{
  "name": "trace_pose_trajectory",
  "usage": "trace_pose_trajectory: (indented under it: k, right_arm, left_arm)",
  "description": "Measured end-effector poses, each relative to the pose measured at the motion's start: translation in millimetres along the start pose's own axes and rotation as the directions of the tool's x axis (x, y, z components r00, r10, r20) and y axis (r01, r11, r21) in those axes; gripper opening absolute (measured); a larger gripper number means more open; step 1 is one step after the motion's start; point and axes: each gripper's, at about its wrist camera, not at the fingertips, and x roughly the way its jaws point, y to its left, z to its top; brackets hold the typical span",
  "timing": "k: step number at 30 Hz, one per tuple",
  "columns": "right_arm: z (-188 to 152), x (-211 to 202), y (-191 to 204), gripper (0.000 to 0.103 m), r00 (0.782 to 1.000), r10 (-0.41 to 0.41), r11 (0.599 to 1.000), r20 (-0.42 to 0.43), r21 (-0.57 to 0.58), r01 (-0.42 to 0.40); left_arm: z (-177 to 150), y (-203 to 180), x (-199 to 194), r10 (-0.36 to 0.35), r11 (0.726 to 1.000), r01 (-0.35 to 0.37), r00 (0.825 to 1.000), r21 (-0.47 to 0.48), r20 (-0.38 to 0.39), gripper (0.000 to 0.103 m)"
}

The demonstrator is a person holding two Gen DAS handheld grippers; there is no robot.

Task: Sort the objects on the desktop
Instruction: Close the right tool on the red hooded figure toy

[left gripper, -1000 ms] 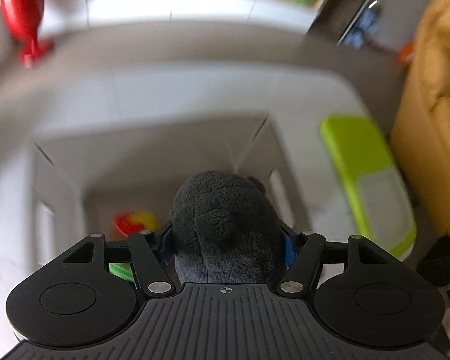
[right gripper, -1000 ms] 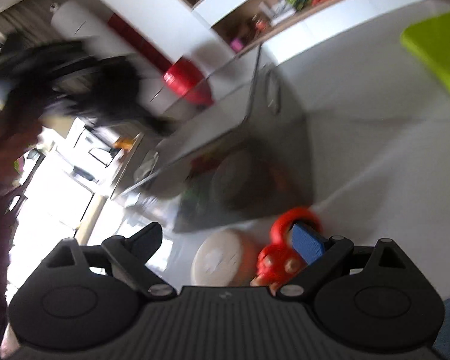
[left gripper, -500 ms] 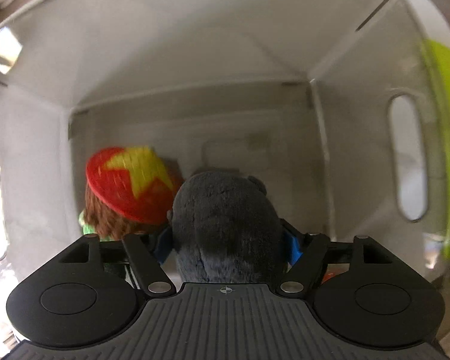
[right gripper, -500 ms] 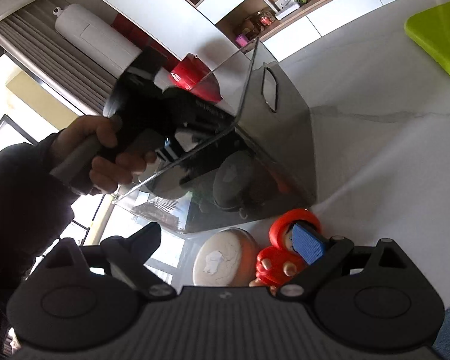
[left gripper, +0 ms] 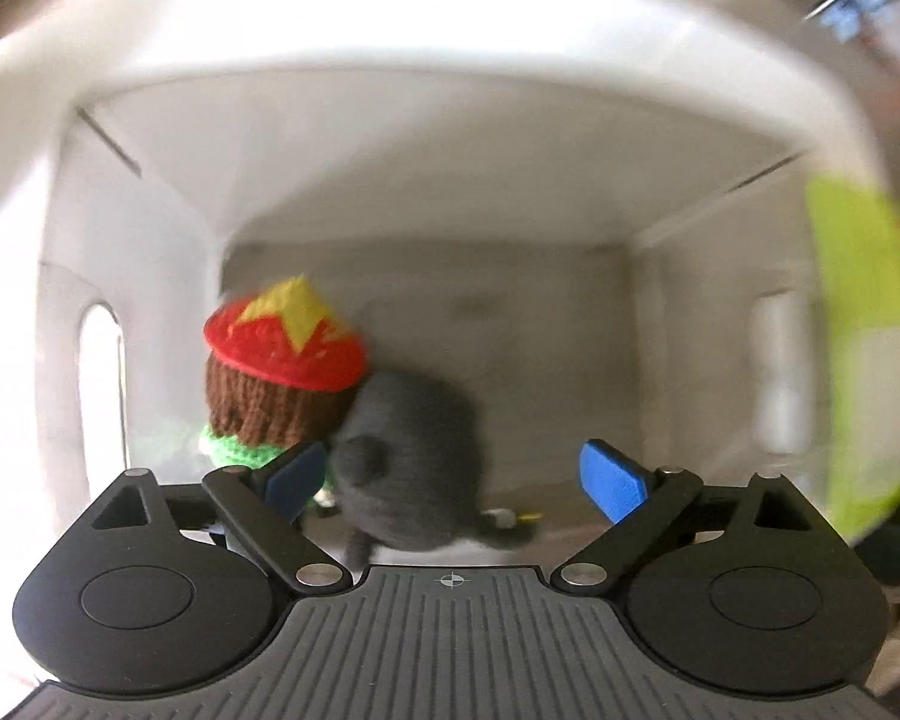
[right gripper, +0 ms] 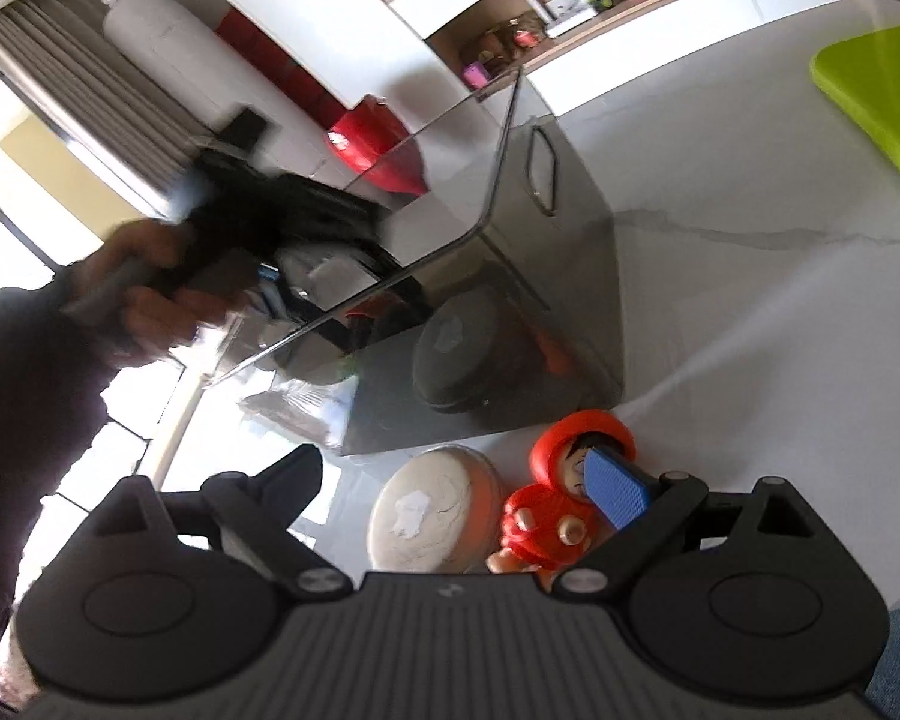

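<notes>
Two wrist cameras, one bin between them.
My left wrist view looks steeply down into the clear storage bin [left gripper: 390, 138], close in, its walls filling nearly the whole picture past the left gripper [left gripper: 456, 474]. My right wrist view sits lower and outside, looking across the white table [right gripper: 750, 192] at that same bin [right gripper: 576, 252] from near its corner. Both share the bin; the right view also catches the left gripper [right gripper: 270, 276] over its rim.

Bright daylight floods in at nine o'clock in the right wrist view. The hand [right gripper: 150, 294] there is motion-blurred. The left wrist view smears toward twelve o'clock, edges bowed.
</notes>
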Motion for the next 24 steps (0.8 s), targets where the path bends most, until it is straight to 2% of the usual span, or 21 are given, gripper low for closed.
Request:
trace_pose_trajectory:
  k: [2,4,6,8,10,14,16,18,20,22,24]
  right_arm:
    - [-0.7,0.3,3.7,0.095,0.997,-0.075,0.997,0.008,-0.027,0.075]
    - [-2.2,2.2,6.4,0.095,0.990,-0.142,0.988,0.012,-0.054,0.142]
    - [-4.0,6.3,4.4,0.095,0.977,-0.213,0.976,0.024,-0.035,0.214]
    - [-3.4,13.1,-0.8,0.093,0.968,-0.252,0.968,0.006,0.025,0.252]
    - [-1.0,23.3,-6.9,0.086,0.966,-0.254,0.960,-0.043,0.109,0.258]
    - [3.3,46.4,-7.2,0.080,0.948,-0.284,0.930,-0.142,0.201,0.308]
    - [4.3,57.4,-1.3,0.078,0.926,-0.338,0.911,-0.166,0.190,0.366]
    - [5.0,67.3,6.9,0.072,0.899,-0.398,0.893,-0.183,0.149,0.425]
    - [5.2,74.8,13.1,0.068,0.879,-0.436,0.880,-0.195,0.114,0.462]
    - [4.8,79.4,15.6,0.068,0.874,-0.441,0.877,-0.204,0.107,0.468]
    - [3.8,83.6,14.6,0.067,0.873,-0.438,0.876,-0.217,0.116,0.468]
  left_arm:
    - [-18.2,-1.1,-29.9,-0.072,0.997,0.070,0.994,0.035,0.081,0.099]
    - [-46.5,-5.4,-55.3,-0.141,0.987,0.127,0.980,0.100,0.140,0.100]
    - [-81.4,-10.0,-67.5,-0.163,0.975,0.133,0.972,0.176,0.172,0.101]
    - [-112.9,-25.8,-82.8,-0.152,0.963,0.098,0.966,0.250,0.208,0.101]
    - [-138.2,-32.7,-82.3,-0.113,0.953,0.035,0.963,0.300,0.245,0.101]
    - [-171.1,-22.6,-63.5,-0.030,0.940,-0.093,0.937,0.330,0.349,0.101]
    - [-185.8,-20.5,-63.6,0.002,0.932,-0.143,0.921,0.334,0.390,0.101]
    - [-191.4,-11.6,-53.6,0.021,0.931,-0.167,0.913,0.324,0.408,0.101]
    - [-192.3,1.4,-41.2,0.030,0.946,-0.156,0.916,0.286,0.401,0.101]
    - [-188.9,15.3,-34.2,-0.010,0.966,-0.083,0.934,0.246,0.356,0.101]
    - [-186.3,25.9,-30.5,-0.054,0.977,-0.018,0.944,0.214,0.325,0.101]
